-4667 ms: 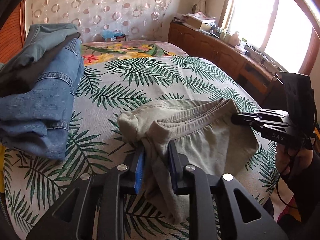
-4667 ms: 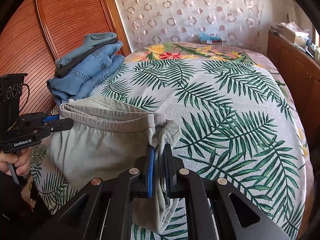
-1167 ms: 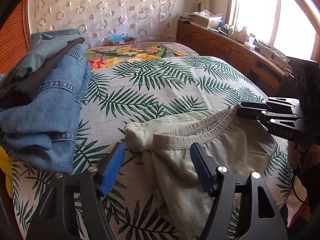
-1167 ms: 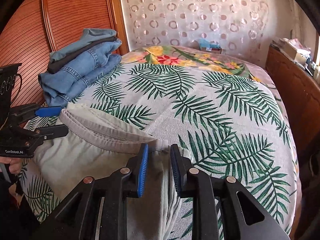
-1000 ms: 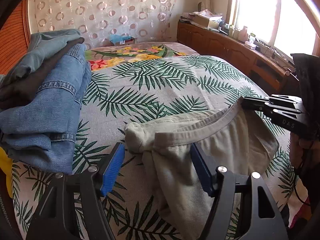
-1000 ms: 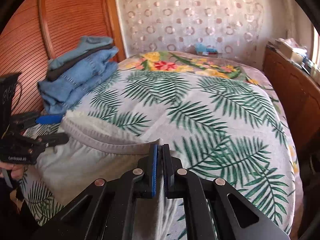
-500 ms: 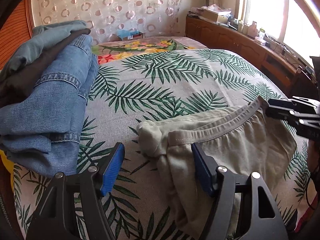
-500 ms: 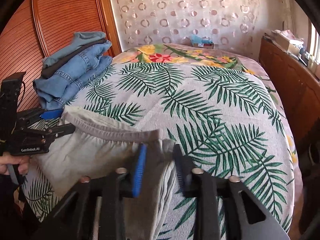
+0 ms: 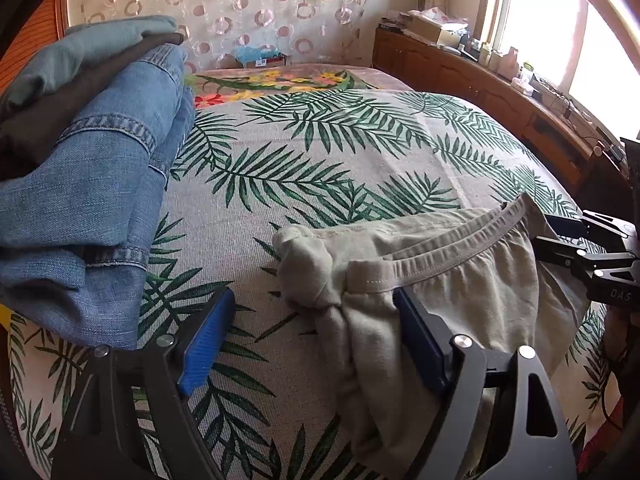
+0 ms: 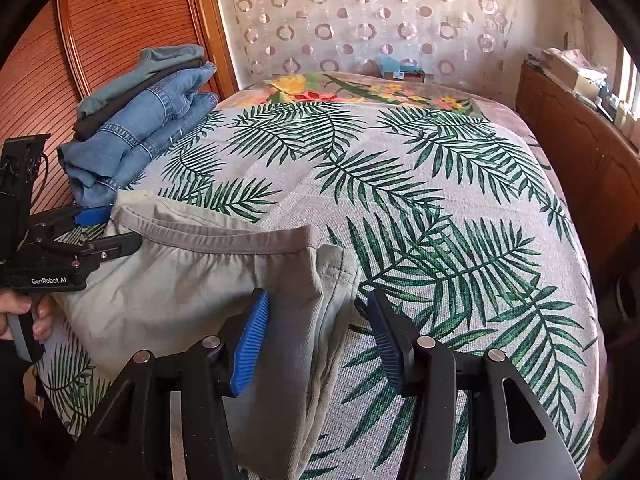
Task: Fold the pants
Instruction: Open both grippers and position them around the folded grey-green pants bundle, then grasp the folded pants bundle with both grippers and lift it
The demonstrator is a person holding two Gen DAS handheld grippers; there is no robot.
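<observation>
Olive-grey pants (image 9: 472, 280) lie at the near edge of the palm-leaf bedspread (image 9: 320, 168), waistband facing the far side. My left gripper (image 9: 312, 300) is open and its jaws are still opening. The bunched waistband corner lies loose between them. In the right wrist view my right gripper (image 10: 318, 298) is also open, jaws opening, with the other waistband corner of the pants (image 10: 180, 280) lying between the blue pads, not pinched. The right gripper (image 9: 560, 240) shows at the right edge of the left wrist view. The left gripper (image 10: 116, 232) shows at the left, held by a hand.
A stack of folded jeans (image 9: 80, 160) and other trousers sits on the bed's left side, also seen as the stack (image 10: 140, 120). A wooden sideboard (image 10: 580, 152) runs along the right. A ribbed wooden wardrobe door (image 10: 100, 20) stands at left. A tissue box (image 10: 400, 66) lies at the headboard.
The right gripper was shut on the waistband corner and has let it go, jaws now wide. The left jaws spread a little further and that hand sank slightly toward the bed.
</observation>
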